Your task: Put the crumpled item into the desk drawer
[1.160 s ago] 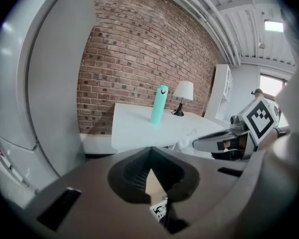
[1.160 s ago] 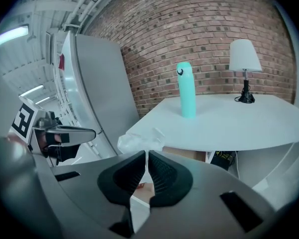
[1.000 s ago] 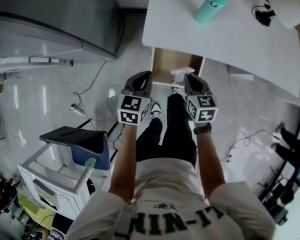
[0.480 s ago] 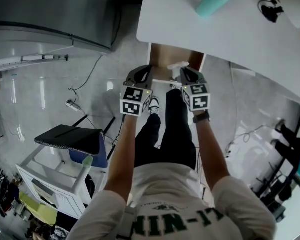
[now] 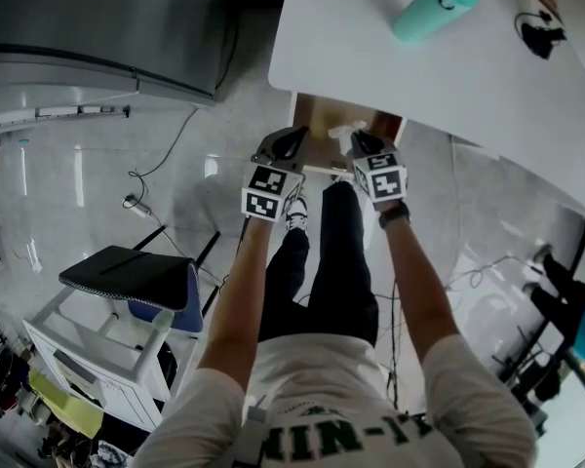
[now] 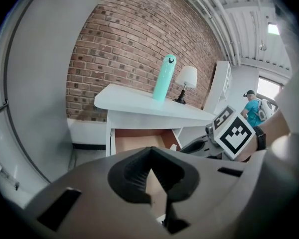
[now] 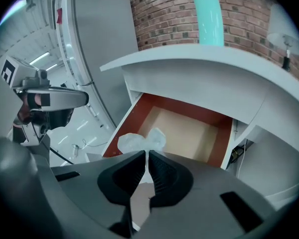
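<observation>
Ok so I'm at the carry-it-over step. My right gripper [image 7: 147, 153] is clamped down on the crumpled item [image 7: 139, 141], a white scrunched-up wad whose thin neck is pinched between the pads, with the puffy part sticking out past the tips. It hangs right at the front lip of the desk drawer [image 7: 189, 133], which is pulled open under the white desk [image 7: 199, 63], so I'd call the task mostly done. It just isn't dropped yet.

Next move, as I see it: push forward a bit so the wad is clearly over the tan bottom and not the front edge, dip in under the desktop, then let go. The wad looks light and clingy, so it might stick to a pad or roll out if I release too early.

My left gripper [image 6: 149, 156] is closed with nothing in it, parked just beside the right one and not doing any work.

On views: the right gripper view is the only 1 that shows the pinch itself and the inside of the drawer, where I see nothing else lying. The head view shows both grippers side by side at the drawer front, but the desktop hides most of the drawer. The left gripper view gives the teal bottle [image 6: 163, 78] and a lamp [image 6: 188, 78] on top of the desk, plus the marker cube on my right gripper — I can't really pick out the wad there.
</observation>
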Demonstrator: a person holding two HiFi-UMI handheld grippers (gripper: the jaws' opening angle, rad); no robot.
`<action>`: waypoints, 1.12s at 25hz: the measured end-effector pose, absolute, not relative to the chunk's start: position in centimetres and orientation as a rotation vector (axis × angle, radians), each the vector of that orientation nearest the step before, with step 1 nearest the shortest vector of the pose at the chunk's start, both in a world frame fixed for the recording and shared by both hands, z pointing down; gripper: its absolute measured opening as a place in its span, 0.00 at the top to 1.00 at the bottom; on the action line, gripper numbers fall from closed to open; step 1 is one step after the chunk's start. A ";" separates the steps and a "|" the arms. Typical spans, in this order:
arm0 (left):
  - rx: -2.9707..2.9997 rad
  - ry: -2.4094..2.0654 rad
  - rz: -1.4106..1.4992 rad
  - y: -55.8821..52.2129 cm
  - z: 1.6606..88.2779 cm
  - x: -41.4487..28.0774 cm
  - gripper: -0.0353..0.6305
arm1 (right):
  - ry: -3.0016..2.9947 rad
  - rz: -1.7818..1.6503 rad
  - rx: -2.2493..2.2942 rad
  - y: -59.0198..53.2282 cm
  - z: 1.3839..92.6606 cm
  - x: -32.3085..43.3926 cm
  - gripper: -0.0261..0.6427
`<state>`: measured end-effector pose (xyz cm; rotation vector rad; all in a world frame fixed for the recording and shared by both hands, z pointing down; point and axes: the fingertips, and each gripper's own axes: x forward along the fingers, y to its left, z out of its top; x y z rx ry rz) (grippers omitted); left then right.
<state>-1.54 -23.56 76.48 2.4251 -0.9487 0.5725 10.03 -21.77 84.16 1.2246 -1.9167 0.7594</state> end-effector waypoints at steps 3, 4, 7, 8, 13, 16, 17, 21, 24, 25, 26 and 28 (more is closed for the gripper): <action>2.408 -0.940 0.567 -23.9 77.5 -1.1 0.95 | -1.906 0.788 1.215 -22.6 85.9 10.2 0.94; 2.403 -0.939 0.565 -23.9 77.9 -0.9 0.95 | -1.902 0.790 1.211 -22.8 86.7 10.4 0.94; 2.396 -0.932 0.568 -24.0 78.8 -0.7 0.95 | -1.874 0.831 1.176 -22.8 88.5 10.3 0.94; 2.397 -0.929 0.571 -24.0 79.1 -0.7 0.95 | -1.861 0.843 1.163 -22.7 89.1 10.2 0.94; 2.401 -0.935 0.570 -24.0 79.9 -1.1 0.95 | -1.792 0.875 1.104 -22.4 92.8 10.4 0.94; 2.403 -0.943 0.567 -24.3 79.9 -1.3 0.95 | -1.750 0.881 1.066 -22.0 95.1 10.7 0.94; 2.401 -0.941 0.573 -24.2 80.0 -1.5 0.95 | -1.737 0.892 1.055 -21.9 95.7 10.8 0.94; 2.384 -0.945 0.575 -24.2 80.4 -2.0 0.95 | -1.732 0.944 1.048 -22.7 96.6 10.6 0.94; 2.377 -0.944 0.580 -23.8 80.4 -2.0 0.95 | -1.724 0.897 1.046 -23.3 96.9 10.8 0.94; 2.376 -0.944 0.583 -23.7 80.4 -2.0 0.95 | -1.714 0.906 1.037 -23.1 97.1 10.7 0.94; 2.373 -0.943 0.586 -23.7 80.4 -2.1 0.95 | -1.703 0.924 1.028 -22.9 97.3 10.6 0.94; 2.365 -0.944 0.589 -23.8 80.2 -2.4 0.95 | -1.686 0.956 1.016 -22.4 97.5 10.6 0.92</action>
